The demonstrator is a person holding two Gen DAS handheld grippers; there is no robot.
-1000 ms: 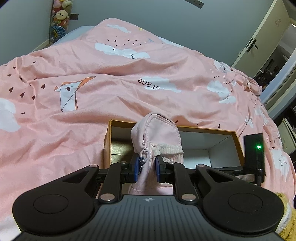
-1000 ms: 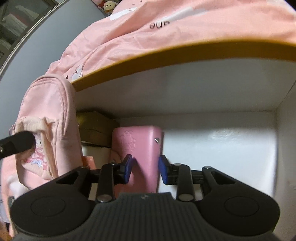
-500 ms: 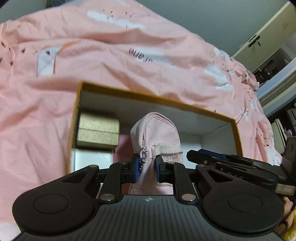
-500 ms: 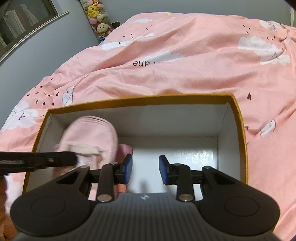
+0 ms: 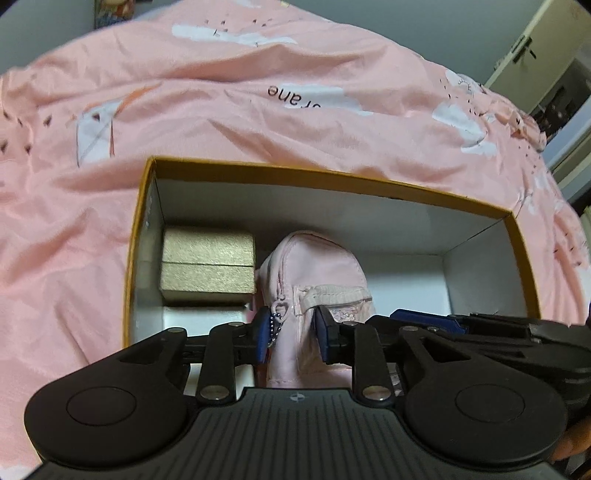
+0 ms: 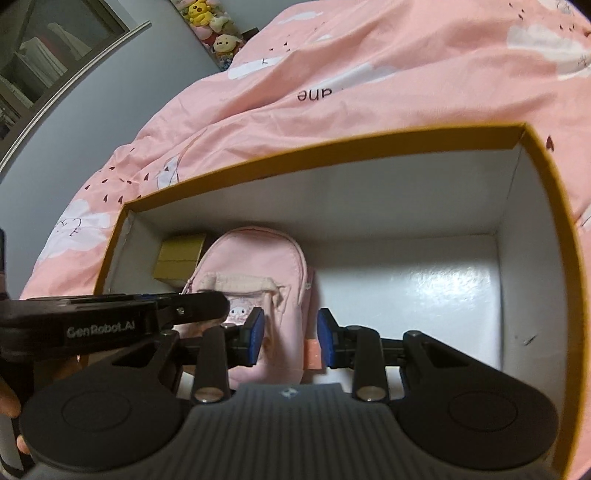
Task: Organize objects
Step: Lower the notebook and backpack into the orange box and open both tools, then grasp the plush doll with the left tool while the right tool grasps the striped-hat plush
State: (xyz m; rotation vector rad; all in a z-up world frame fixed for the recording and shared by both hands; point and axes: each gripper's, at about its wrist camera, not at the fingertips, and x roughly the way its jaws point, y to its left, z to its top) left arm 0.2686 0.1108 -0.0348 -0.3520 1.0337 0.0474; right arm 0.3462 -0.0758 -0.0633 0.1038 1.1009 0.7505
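A small pink backpack [image 5: 314, 280] stands inside an open box with an orange rim [image 5: 332, 181] and white inner walls, on a pink bed cover. My left gripper [image 5: 291, 330] sits around the backpack's lower front, its jaws parted slightly wider than the fabric. In the right wrist view the backpack [image 6: 258, 266] stands left of middle in the box [image 6: 406, 229]. My right gripper [image 6: 288, 336] is open and empty, just in front of the backpack. A pink case [image 6: 314, 350] peeks out behind the backpack's right side.
A gold box [image 5: 208, 266] sits on a white box [image 5: 203, 317] in the box's left corner. The box's right half [image 6: 424, 280] shows bare white floor. The pink duvet [image 5: 258, 110] surrounds the box. Plush toys [image 6: 210, 22] stand far back.
The backpack has been lowered into the box beside the gold box. My left jaws have widened around it. My right gripper has pulled back and up, off the pink case.
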